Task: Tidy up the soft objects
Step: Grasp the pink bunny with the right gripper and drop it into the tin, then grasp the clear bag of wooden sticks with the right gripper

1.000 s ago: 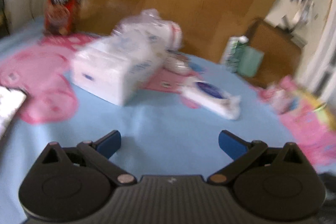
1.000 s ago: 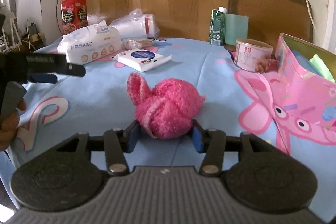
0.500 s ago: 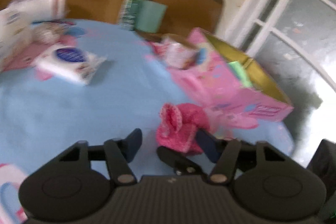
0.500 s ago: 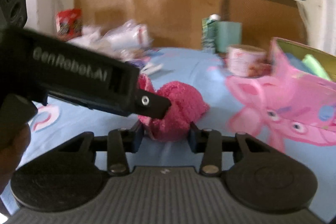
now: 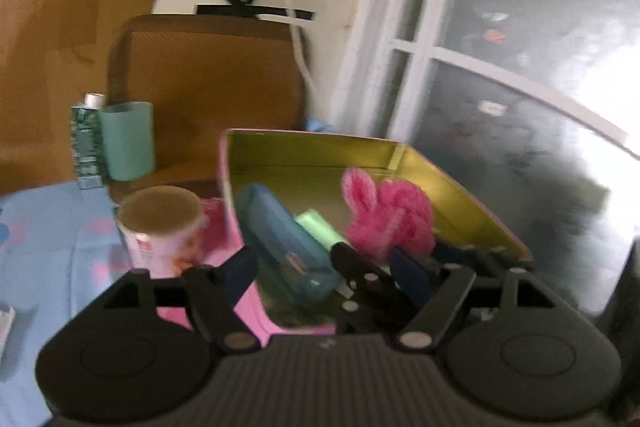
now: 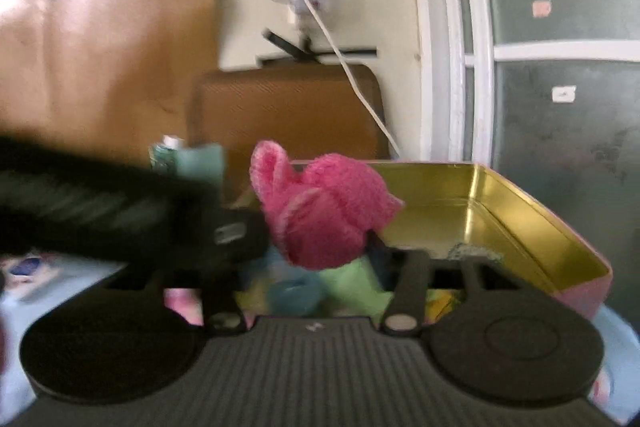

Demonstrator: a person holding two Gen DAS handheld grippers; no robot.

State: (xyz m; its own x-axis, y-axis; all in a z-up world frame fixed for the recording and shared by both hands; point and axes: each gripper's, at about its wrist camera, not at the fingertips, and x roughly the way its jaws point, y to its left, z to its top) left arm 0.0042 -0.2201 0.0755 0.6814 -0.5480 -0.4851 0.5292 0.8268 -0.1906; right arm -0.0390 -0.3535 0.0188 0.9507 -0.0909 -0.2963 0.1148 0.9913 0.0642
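My right gripper (image 6: 316, 251) is shut on a fluffy pink plush (image 6: 320, 211) and holds it in the air over the open pink box with a gold inside (image 6: 520, 215). The plush also shows in the left wrist view (image 5: 388, 219), above the box (image 5: 312, 151). My left gripper (image 5: 324, 271) is open and empty, just left of the right one, over the box's near edge. In the box lie a blue pouch (image 5: 284, 235) and a light green soft roll (image 5: 320, 227).
A pink printed can (image 5: 160, 227) stands on the blue tablecloth (image 5: 48, 227) left of the box. A green carton (image 5: 86, 143) and a teal cup (image 5: 128, 141) stand behind it. A brown chair back (image 5: 204, 83) and a glass door (image 5: 520, 87) are beyond.
My right gripper lifted the pink plush off the table and carried it right, over the box. My left gripper swung right alongside it, away from the tissue packs.
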